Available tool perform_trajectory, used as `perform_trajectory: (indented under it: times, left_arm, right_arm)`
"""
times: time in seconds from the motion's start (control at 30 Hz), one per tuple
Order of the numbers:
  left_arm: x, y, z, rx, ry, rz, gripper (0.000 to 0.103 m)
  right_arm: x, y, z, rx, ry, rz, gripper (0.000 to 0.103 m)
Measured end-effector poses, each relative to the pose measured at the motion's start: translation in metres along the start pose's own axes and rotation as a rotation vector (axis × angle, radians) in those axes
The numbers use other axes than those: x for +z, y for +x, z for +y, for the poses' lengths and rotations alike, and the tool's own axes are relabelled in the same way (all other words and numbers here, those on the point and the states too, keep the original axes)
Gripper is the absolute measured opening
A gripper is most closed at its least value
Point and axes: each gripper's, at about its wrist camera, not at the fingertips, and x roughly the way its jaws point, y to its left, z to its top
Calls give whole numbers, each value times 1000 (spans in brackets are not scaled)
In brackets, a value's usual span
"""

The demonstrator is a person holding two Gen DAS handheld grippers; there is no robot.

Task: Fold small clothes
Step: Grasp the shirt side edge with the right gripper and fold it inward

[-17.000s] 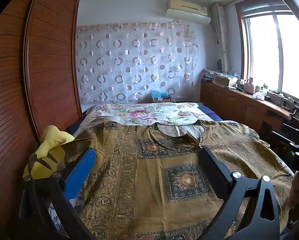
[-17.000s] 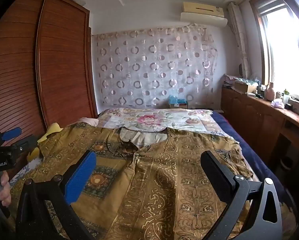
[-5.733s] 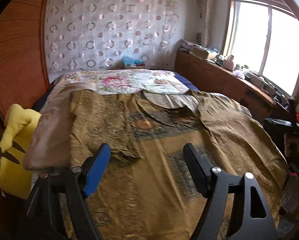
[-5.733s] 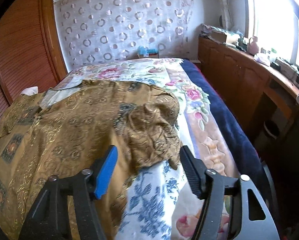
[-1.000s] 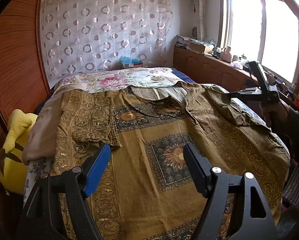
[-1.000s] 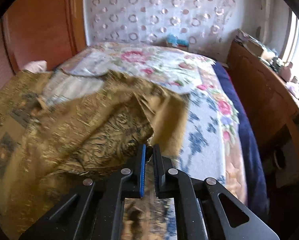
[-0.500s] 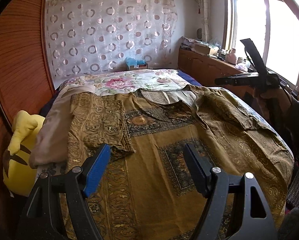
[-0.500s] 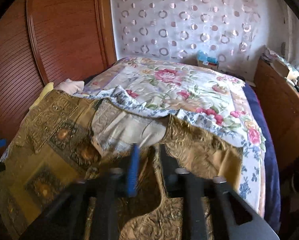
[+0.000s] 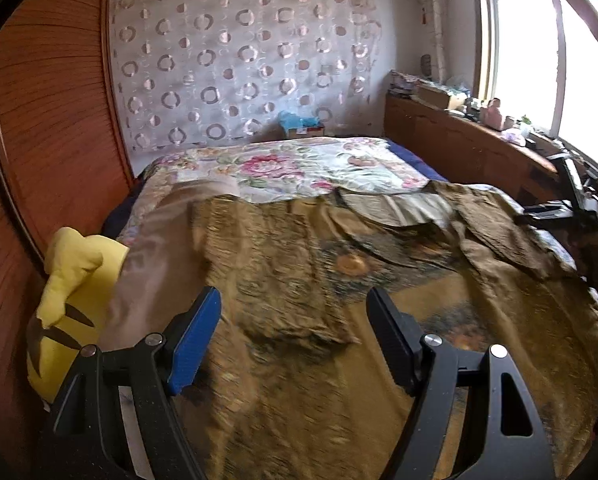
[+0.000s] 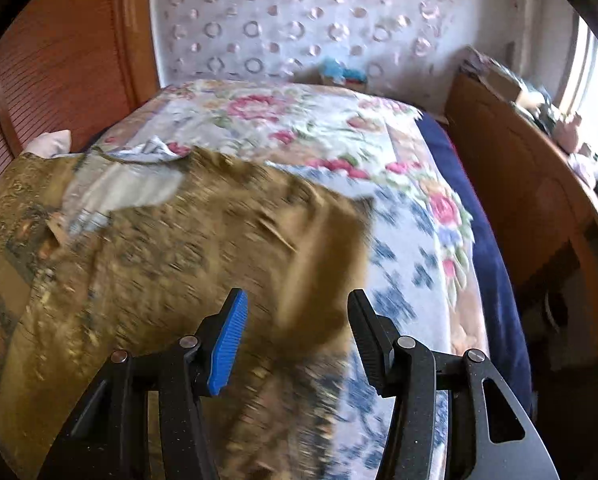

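Note:
A gold-brown patterned shirt (image 9: 379, 320) lies spread on the bed, collar toward the far end. Its left sleeve (image 9: 283, 272) is folded in over the body; its right sleeve (image 9: 495, 236) is also folded inward. My left gripper (image 9: 293, 336) is open and empty above the shirt's lower left part. My right gripper (image 10: 295, 336) is open and empty above the shirt's right edge (image 10: 323, 256); that view is blurred by motion. The right gripper also shows at the right edge of the left wrist view (image 9: 559, 208).
A floral bedspread (image 9: 299, 168) covers the bed's far half. A yellow plush toy (image 9: 67, 288) sits at the left bed edge by the wooden wardrobe (image 9: 39, 140). A wooden cabinet (image 9: 479, 152) with clutter runs under the window on the right.
My right gripper opened and let go of the right sleeve, which now lies folded on the shirt, then pulled back to the right edge. My left gripper stayed open, shifting slightly.

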Motion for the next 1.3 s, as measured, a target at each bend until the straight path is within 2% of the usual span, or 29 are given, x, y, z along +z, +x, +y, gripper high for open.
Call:
perform_trajectory:
  times: [0.1,0.23,0.53,0.7,0.87,1.17,1.2,1.23,1.27,1.3]
  left_arm:
    - [7,9,12,-8,-12,6,72]
    - [16,27,25,8,-20,28,60]
    - [40,77,61,60,-81,97,47]
    - [42,99,71,91,-100,149,46]
    - [38,117,77,79,-130,200,46]
    - [42,126,75,66,-154,223,46]
    - [43,125,75,59,-151,221,44]
    - [43,123,73,49,-145,218,31]
    - [44,120,69,47,-134,211,23]
    - [45,119,68,50,-126,207,22]
  right_arm:
    - [-1,-1,-3,1,11,10,54]
    - [-1,3,-12,22,26,5,54]
    - [-16,1,-21,31,45,-13,57]
    - [-18,3,-21,24,46,-14,58]
    - [-17,3,-20,24,46,-14,58]
    - [-18,3,-20,23,46,-15,58]
    - [-18,3,-20,23,46,-15,58]
    - [-17,3,-20,24,46,-15,58]
    - [-18,3,-20,24,46,-15,58]
    - [-18,3,-20,24,47,-15,58]
